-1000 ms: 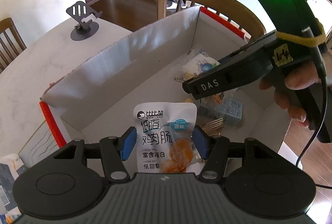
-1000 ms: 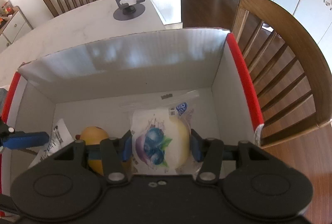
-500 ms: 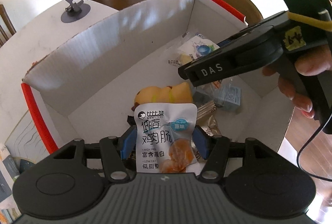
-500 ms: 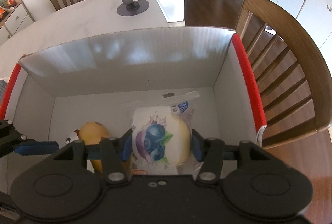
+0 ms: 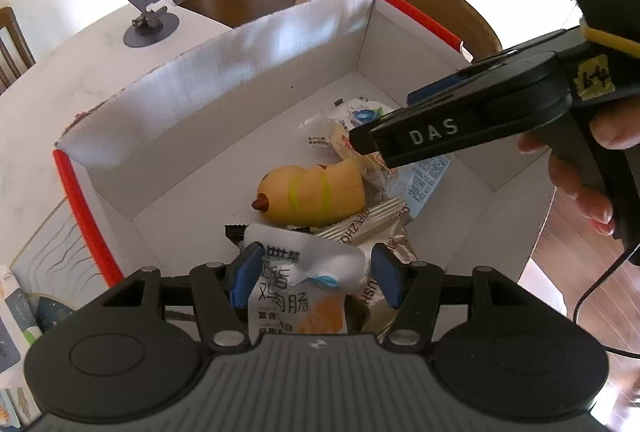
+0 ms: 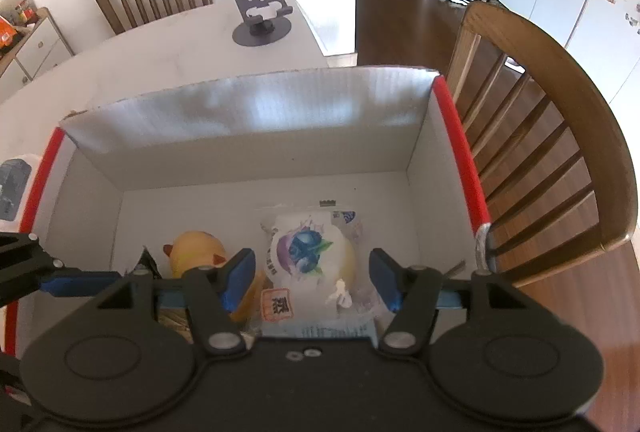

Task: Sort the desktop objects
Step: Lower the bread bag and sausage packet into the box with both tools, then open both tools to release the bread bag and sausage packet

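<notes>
A white cardboard box (image 5: 240,91) with red edges holds the sorted items. My left gripper (image 5: 316,282) is shut on a white sausage packet (image 5: 296,292) low inside the box, and the packet's top is curled over. A yellow toy (image 5: 312,191) and other snack packets lie just beyond it. My right gripper (image 6: 312,278) hangs over the box's right half with its jaws opening. A blueberry bun packet (image 6: 308,256) lies between the pads with a gap on each side. In the left wrist view the right gripper (image 5: 386,117) is at the right, with a hand (image 5: 580,183) on it.
The box (image 6: 260,135) stands on a white table with a grey phone stand (image 6: 262,15) behind it. A wooden chair (image 6: 560,151) is close against the box's right side. Books or cards lie beside the box at its left (image 5: 48,264).
The right jaws have widened and let go of the blueberry bun packet. The sausage packet's top has folded over, and the yellow toy has come into the left wrist view.
</notes>
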Action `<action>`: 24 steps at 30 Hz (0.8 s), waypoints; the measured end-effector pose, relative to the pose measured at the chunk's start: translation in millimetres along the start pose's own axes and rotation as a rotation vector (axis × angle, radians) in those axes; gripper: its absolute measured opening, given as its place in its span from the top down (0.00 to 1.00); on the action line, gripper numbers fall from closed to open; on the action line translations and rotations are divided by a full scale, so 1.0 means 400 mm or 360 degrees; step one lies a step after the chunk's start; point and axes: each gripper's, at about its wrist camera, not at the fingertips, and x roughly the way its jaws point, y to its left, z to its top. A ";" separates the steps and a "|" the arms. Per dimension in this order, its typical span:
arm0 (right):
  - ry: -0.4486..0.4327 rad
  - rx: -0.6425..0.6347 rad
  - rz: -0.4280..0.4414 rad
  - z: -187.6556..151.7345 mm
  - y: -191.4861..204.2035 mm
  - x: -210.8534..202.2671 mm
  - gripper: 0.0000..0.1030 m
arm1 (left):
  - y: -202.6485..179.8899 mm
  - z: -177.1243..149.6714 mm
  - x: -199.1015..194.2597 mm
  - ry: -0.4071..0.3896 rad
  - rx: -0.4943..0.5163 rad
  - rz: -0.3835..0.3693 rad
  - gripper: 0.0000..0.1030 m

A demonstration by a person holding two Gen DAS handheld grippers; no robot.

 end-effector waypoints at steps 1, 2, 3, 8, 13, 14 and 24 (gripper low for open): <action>-0.0005 0.0000 0.0001 -0.002 0.001 -0.005 0.39 | 0.001 0.000 -0.004 -0.0004 -0.0006 0.0000 0.43; -0.0009 -0.0001 0.0000 -0.005 0.002 -0.010 0.39 | 0.002 -0.001 -0.009 -0.0010 -0.0013 -0.0004 0.43; -0.0015 0.0000 0.0003 -0.007 0.002 -0.016 0.39 | 0.002 -0.003 -0.013 -0.0015 -0.0017 -0.0006 0.43; -0.0033 0.0004 0.0017 -0.024 0.004 -0.050 0.39 | 0.003 -0.011 -0.044 -0.0054 -0.0031 -0.0005 0.43; -0.0058 0.0014 0.0044 -0.043 0.012 -0.090 0.39 | 0.002 -0.019 -0.076 -0.0090 -0.0040 -0.0009 0.43; -0.0064 0.0012 0.0047 -0.046 0.015 -0.099 0.39 | 0.001 -0.021 -0.083 -0.0099 -0.0041 -0.0013 0.43; -0.0121 0.0028 0.0090 -0.090 0.030 -0.181 0.39 | -0.011 -0.043 -0.157 -0.0177 -0.0041 -0.0054 0.43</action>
